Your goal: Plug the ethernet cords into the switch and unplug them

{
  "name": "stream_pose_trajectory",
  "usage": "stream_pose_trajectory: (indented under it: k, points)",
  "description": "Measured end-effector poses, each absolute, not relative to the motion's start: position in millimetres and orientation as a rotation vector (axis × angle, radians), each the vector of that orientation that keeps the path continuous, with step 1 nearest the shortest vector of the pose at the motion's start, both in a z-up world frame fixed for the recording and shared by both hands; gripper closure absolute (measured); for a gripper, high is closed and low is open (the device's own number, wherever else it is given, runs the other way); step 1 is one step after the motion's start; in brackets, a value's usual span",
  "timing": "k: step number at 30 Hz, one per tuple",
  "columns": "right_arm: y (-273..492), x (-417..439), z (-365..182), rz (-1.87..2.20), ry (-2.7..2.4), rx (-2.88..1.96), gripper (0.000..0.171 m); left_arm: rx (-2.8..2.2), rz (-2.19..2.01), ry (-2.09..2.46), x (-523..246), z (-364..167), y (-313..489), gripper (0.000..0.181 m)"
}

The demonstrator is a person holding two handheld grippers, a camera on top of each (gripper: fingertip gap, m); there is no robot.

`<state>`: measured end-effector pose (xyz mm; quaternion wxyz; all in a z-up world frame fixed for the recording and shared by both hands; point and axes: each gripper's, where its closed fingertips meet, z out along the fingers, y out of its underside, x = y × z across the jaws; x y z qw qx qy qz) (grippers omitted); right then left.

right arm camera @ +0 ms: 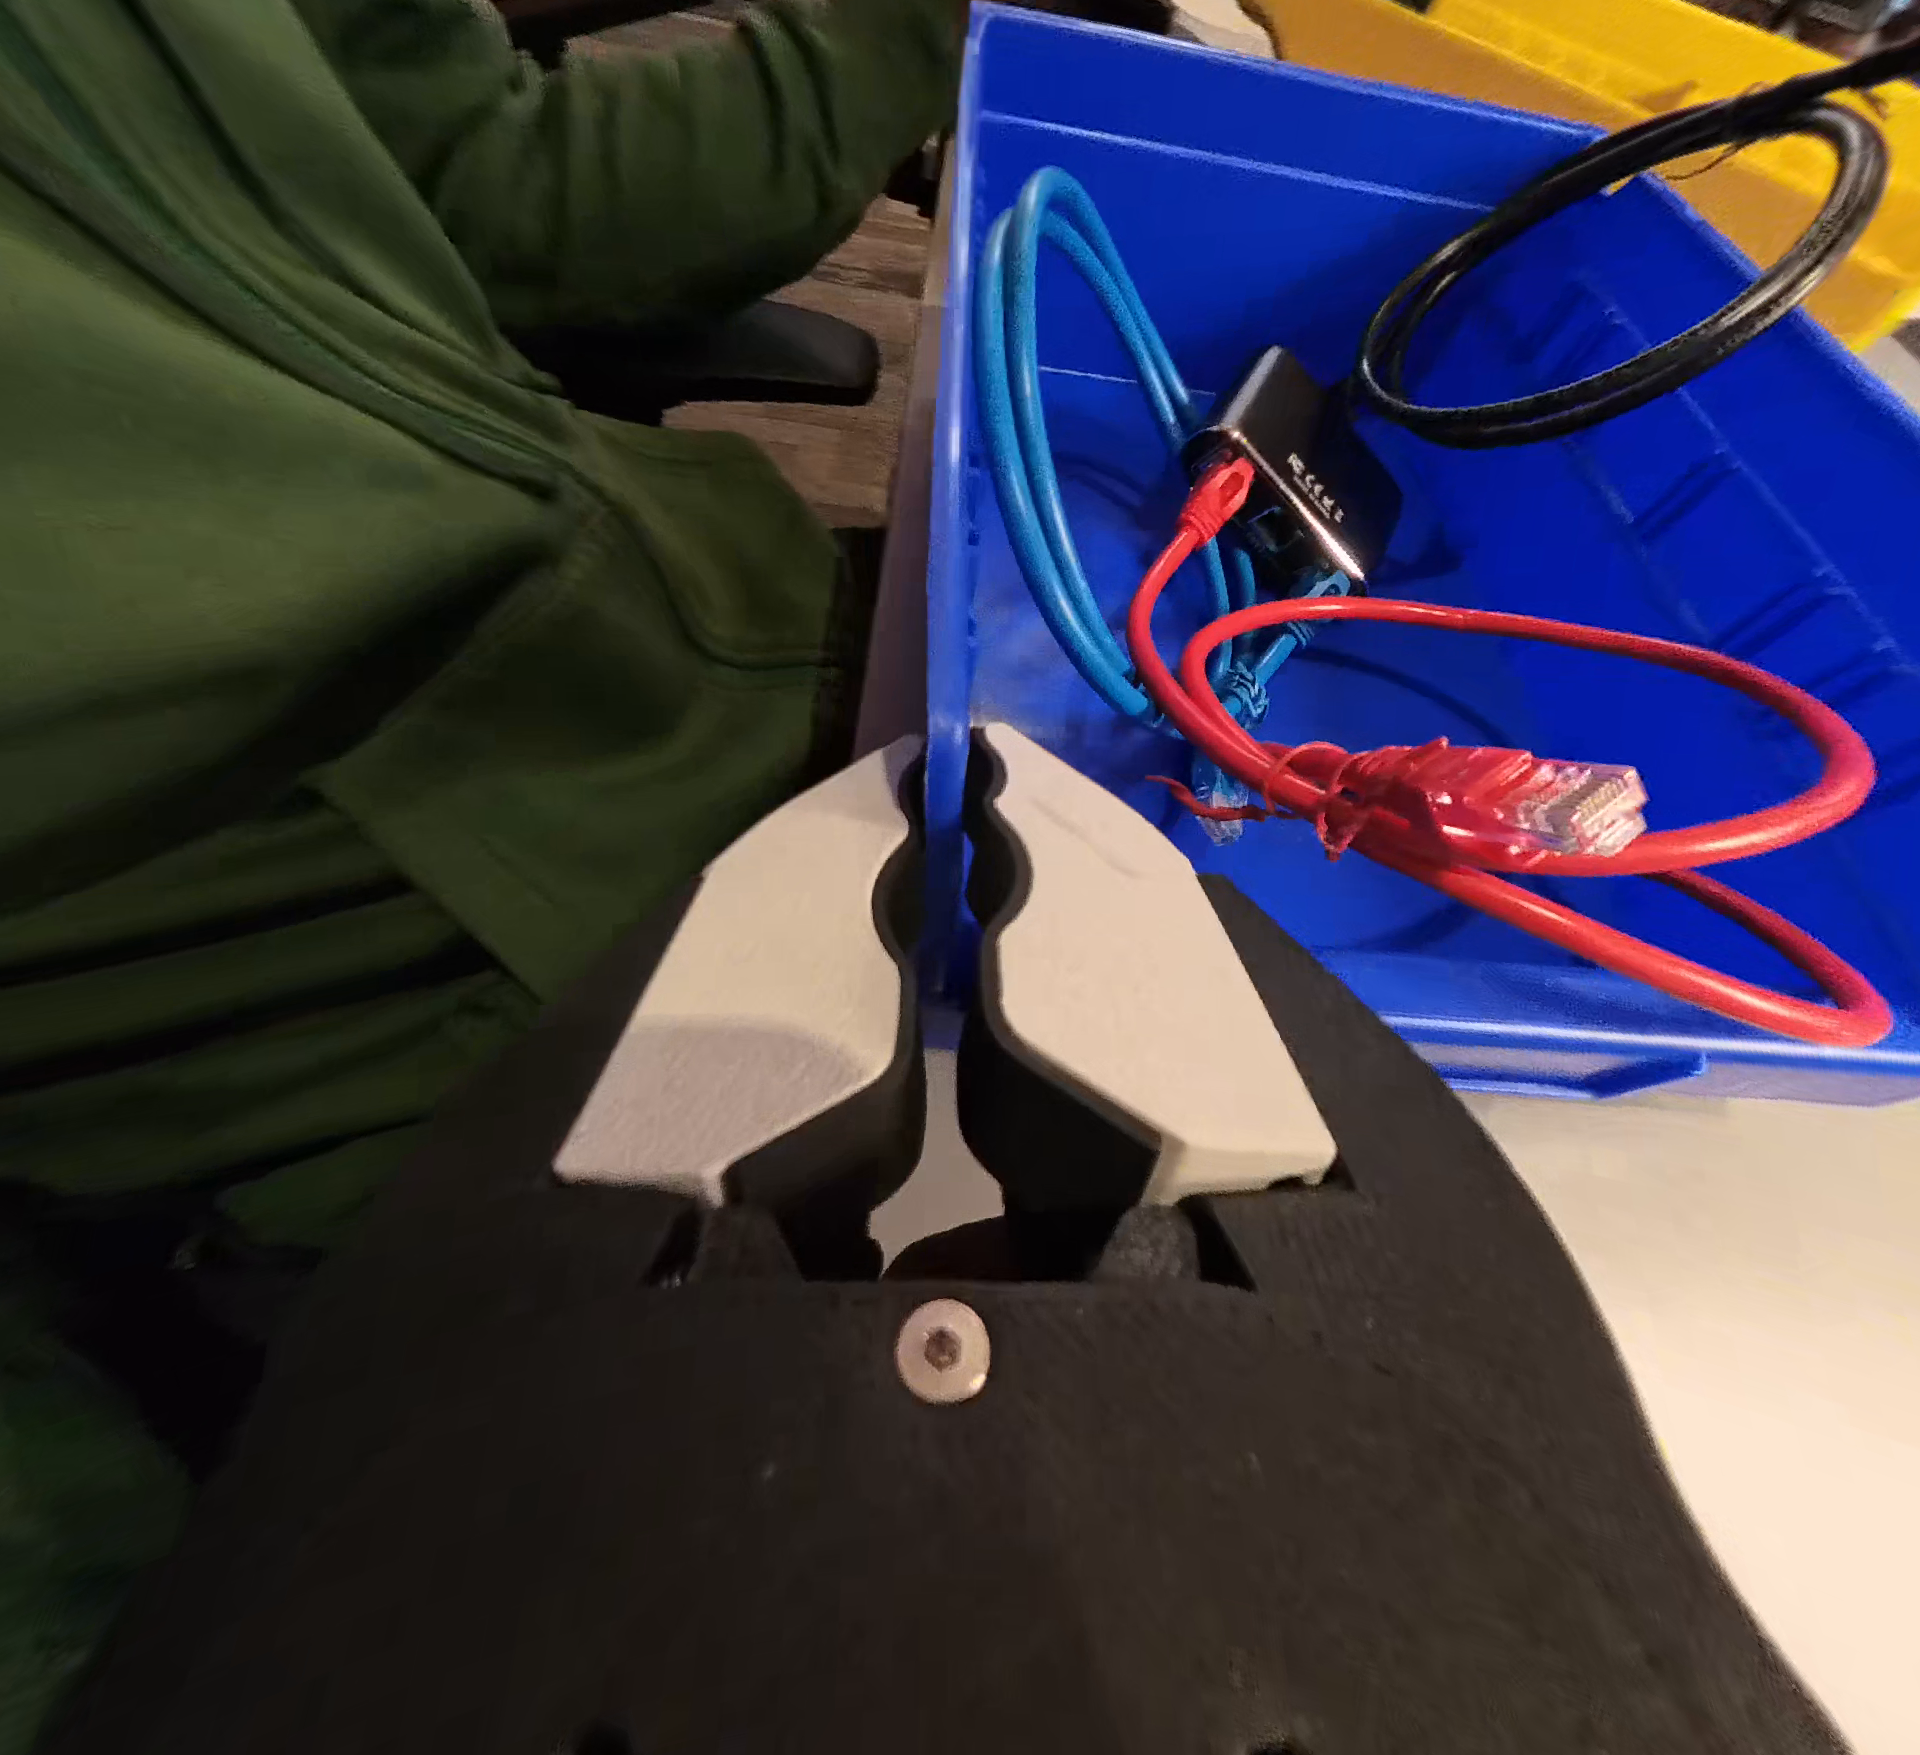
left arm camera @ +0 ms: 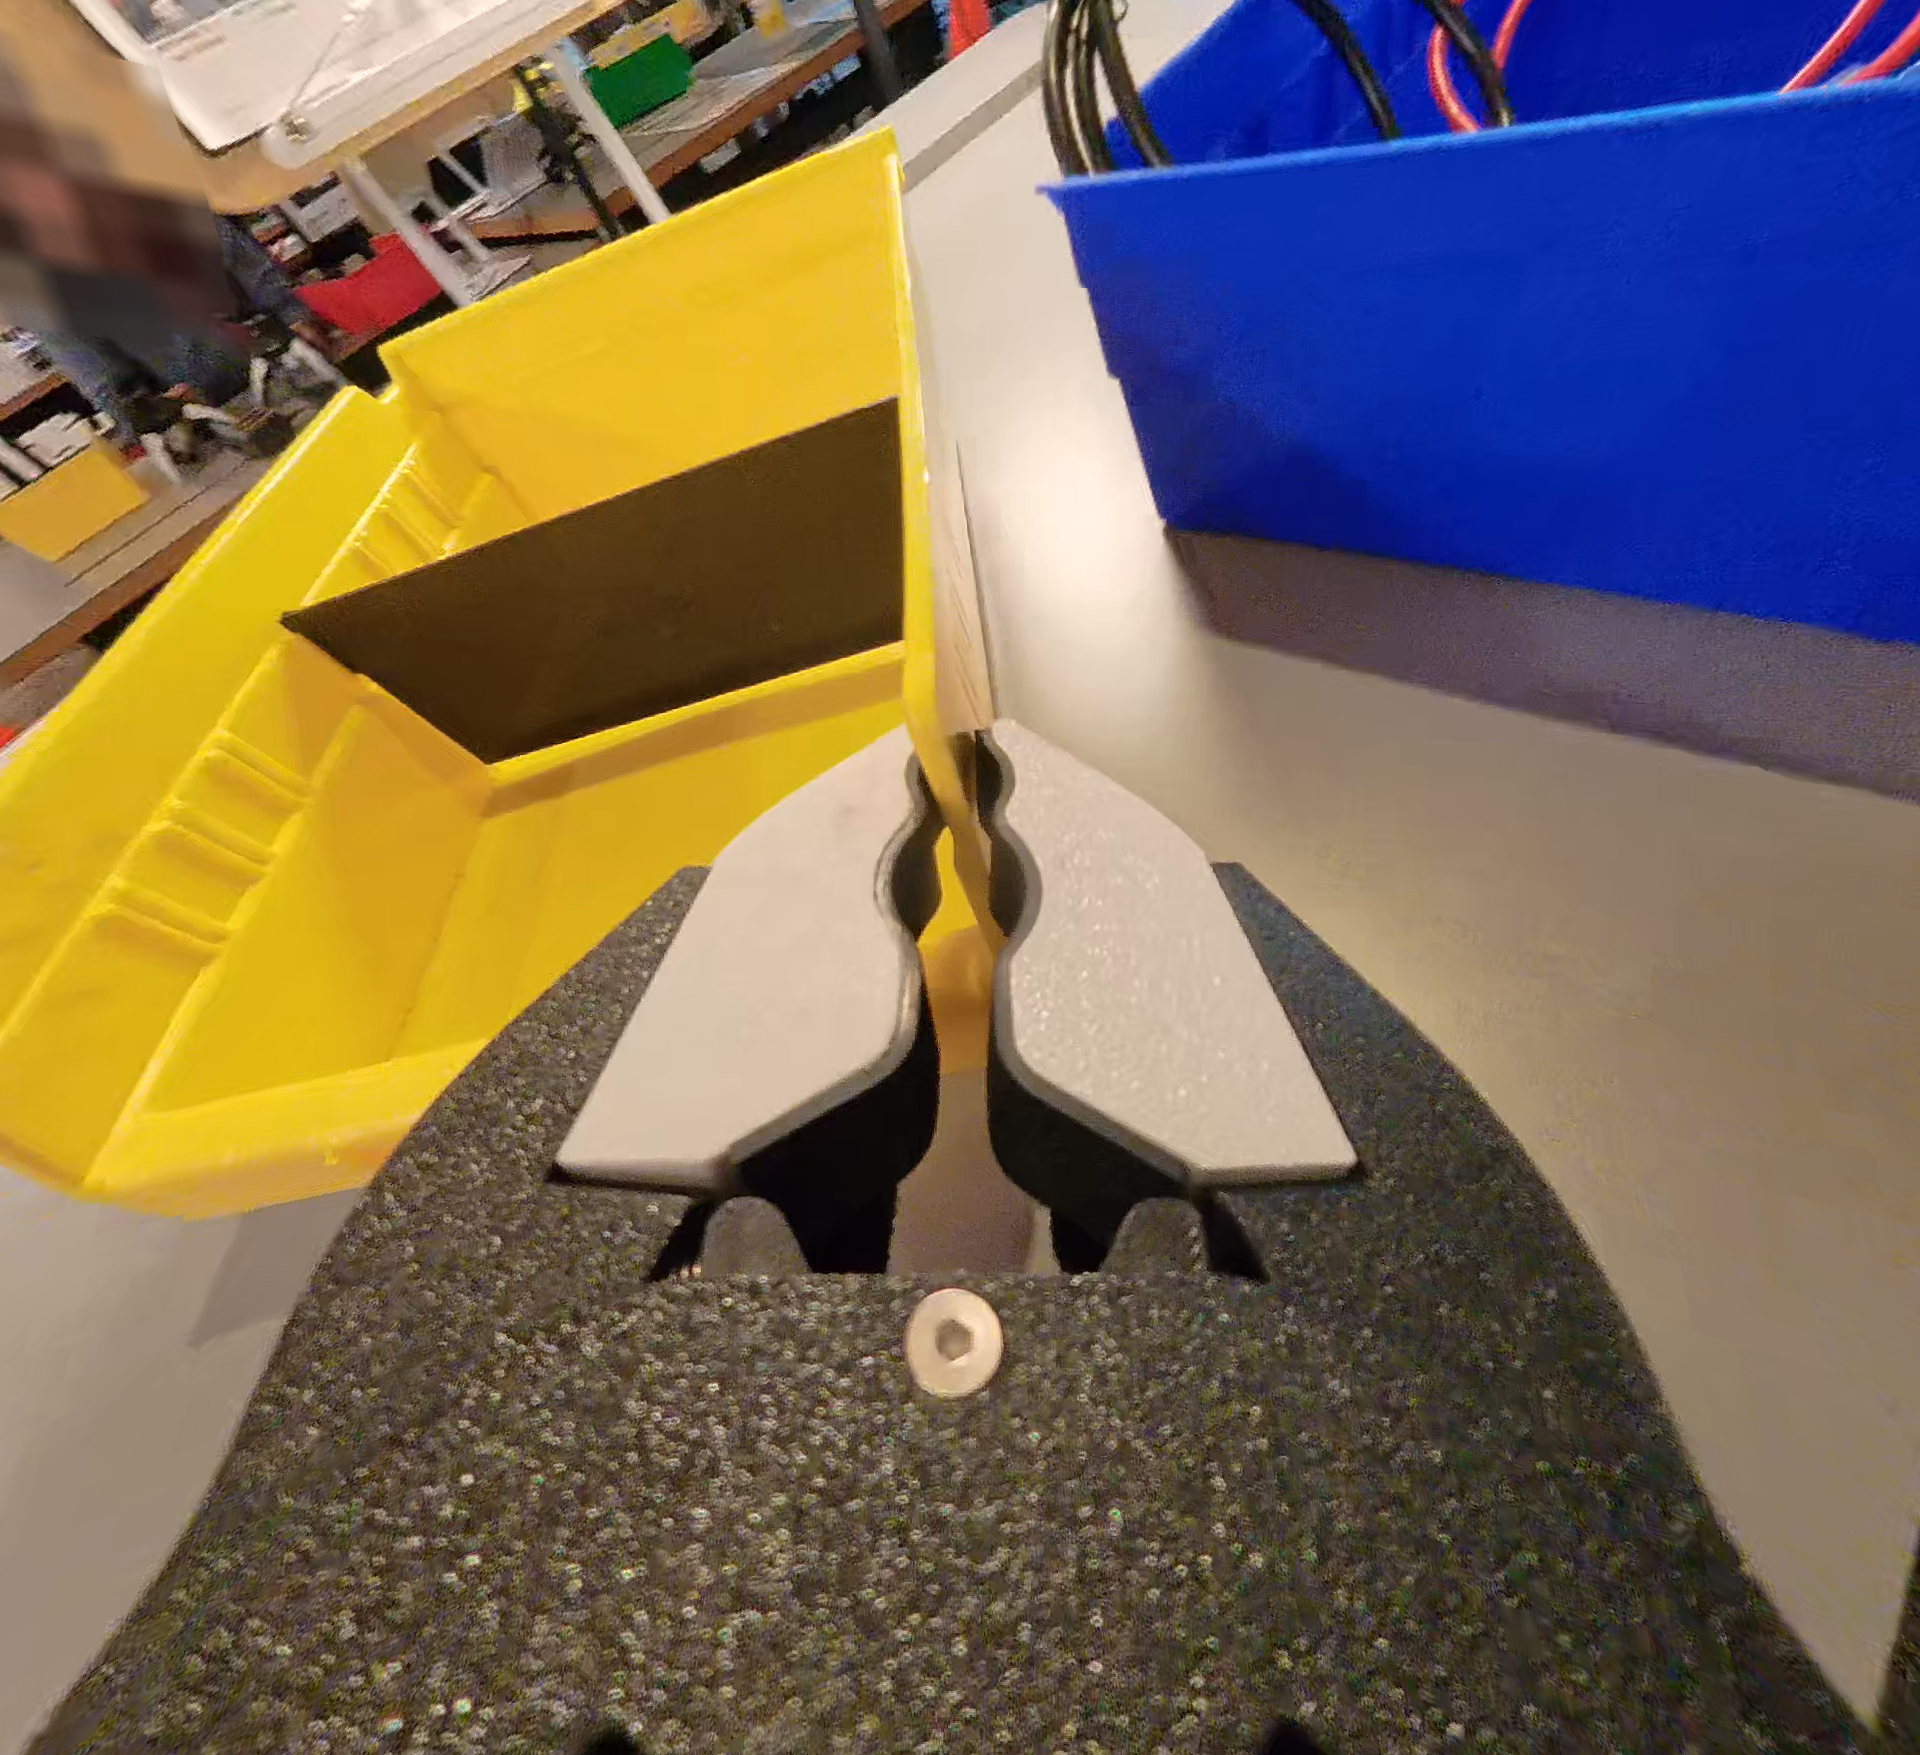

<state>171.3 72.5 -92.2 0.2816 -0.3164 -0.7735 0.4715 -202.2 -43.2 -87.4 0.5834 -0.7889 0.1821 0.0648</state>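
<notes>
In the right wrist view, a small black switch (right arm camera: 1294, 464) lies in a blue bin (right arm camera: 1351, 178). A red ethernet cord (right arm camera: 1538, 635) has one end plugged into the switch; its other plug (right arm camera: 1558, 796) lies loose. A blue ethernet cord (right arm camera: 1049, 417) is coiled beside the switch, and a black cable (right arm camera: 1621, 271) loops over the bin's far side. My right gripper (right arm camera: 948, 760) is shut on the blue bin's near wall. In the left wrist view, my left gripper (left arm camera: 961, 760) is shut on the right wall of a yellow bin (left arm camera: 644, 375) holding a black divider (left arm camera: 623, 583).
The blue bin (left arm camera: 1507, 334) also shows at right in the left wrist view, with black and red cables sticking out. A person's green sleeve (right arm camera: 364, 458) fills the left of the right wrist view. The yellow bin (right arm camera: 1558, 43) stands behind the blue bin. Everything rests on a grey table (left arm camera: 1351, 926).
</notes>
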Motion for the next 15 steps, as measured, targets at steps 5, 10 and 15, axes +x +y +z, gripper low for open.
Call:
stream_pose_trajectory:
  k: [5, 10, 15]
  points:
    - [60, 167, -92, 1.322, -2.116, -0.786, 0.168, -1.814, 0.053, 0.548, -180, -88, -24, 0.177]
    - [61, 156, -92, 1.331, -2.106, -0.832, 0.165, -1.798, 0.140, 0.524, -187, -87, -10, 0.168]
    - [79, 138, -92, 1.227, -1.995, -0.935, 0.155, -1.813, 0.453, 0.333, -231, -85, -14, 0.149]
